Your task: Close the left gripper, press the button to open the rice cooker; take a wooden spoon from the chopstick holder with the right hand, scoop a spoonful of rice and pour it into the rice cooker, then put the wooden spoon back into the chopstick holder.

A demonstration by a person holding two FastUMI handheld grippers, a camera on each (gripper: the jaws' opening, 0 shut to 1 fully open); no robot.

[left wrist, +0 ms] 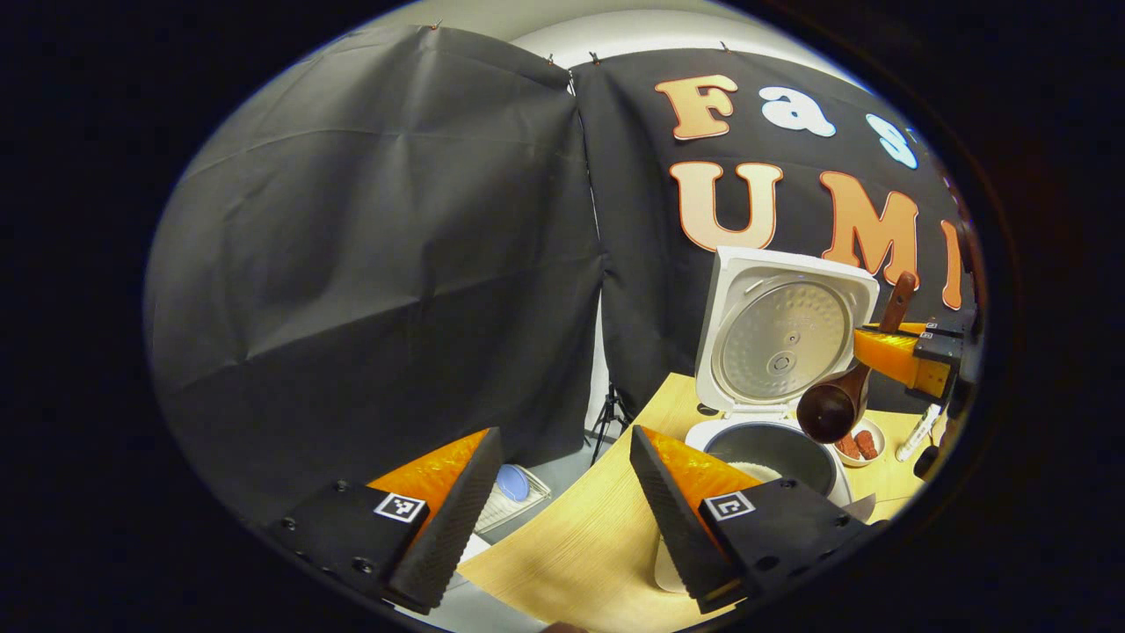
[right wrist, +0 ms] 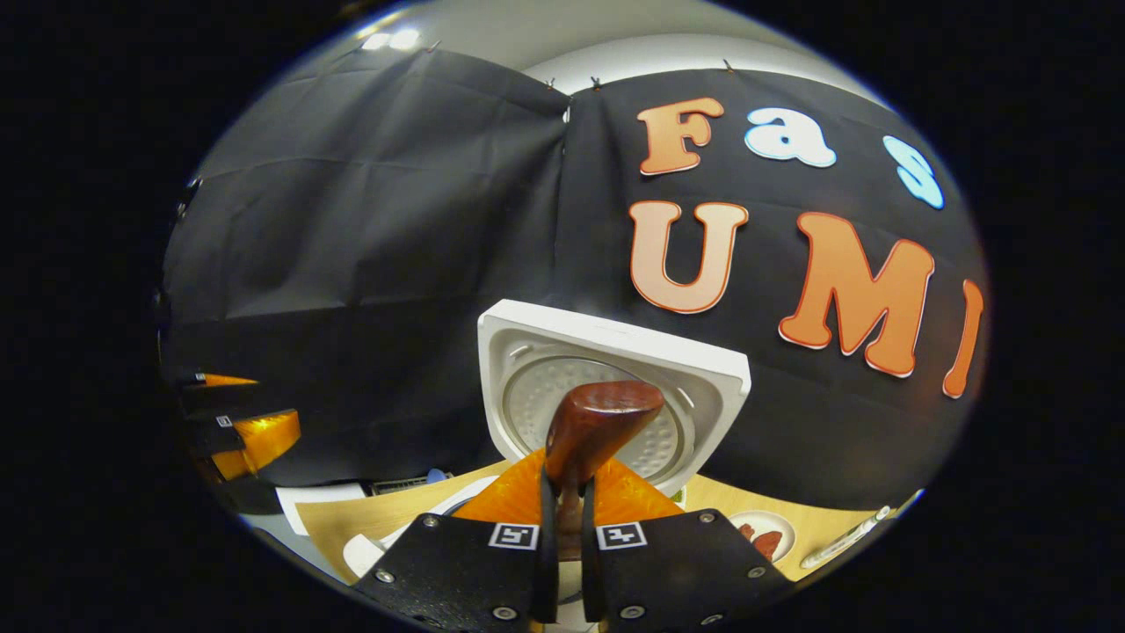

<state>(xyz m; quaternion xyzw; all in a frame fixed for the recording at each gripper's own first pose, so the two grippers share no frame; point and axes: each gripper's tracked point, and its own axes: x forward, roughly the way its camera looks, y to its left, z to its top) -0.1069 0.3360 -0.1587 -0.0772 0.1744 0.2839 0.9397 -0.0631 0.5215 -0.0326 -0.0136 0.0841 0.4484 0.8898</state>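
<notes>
Rice cooker (left wrist: 773,413), white with a round dark inner pot, stands open on the pale wooden desk (left wrist: 580,545) ahead and to the right of the left claw (left wrist: 562,492). Its square white lid (left wrist: 785,330) is tipped up and back against the black cloth, showing a dimpled metal inner plate. Something pale lies at the bottom of the pot.

The left claw is spread wide with nothing between its fingers. It hangs at the near left corner of the desk, and open floor lies beyond the desk's left edge, where a white rack with a blue disc (left wrist: 512,483) sits low down and a black tripod (left wrist: 613,418) stands farther back.

The right claw (right wrist: 562,519) is pressed together on the handle of a dark brown wooden spoon (right wrist: 598,422). In the left gripper view that claw (left wrist: 905,356) comes in from the right, and the spoon (left wrist: 835,404) hangs tilted with its bowl low, just above the right rim of the pot and in front of the lid's right edge. Whether the bowl carries any rice cannot be told.

A small white dish with reddish-brown pieces (left wrist: 860,442) sits just right of the cooker, under the right claw, near the desk's far right edge.
</notes>
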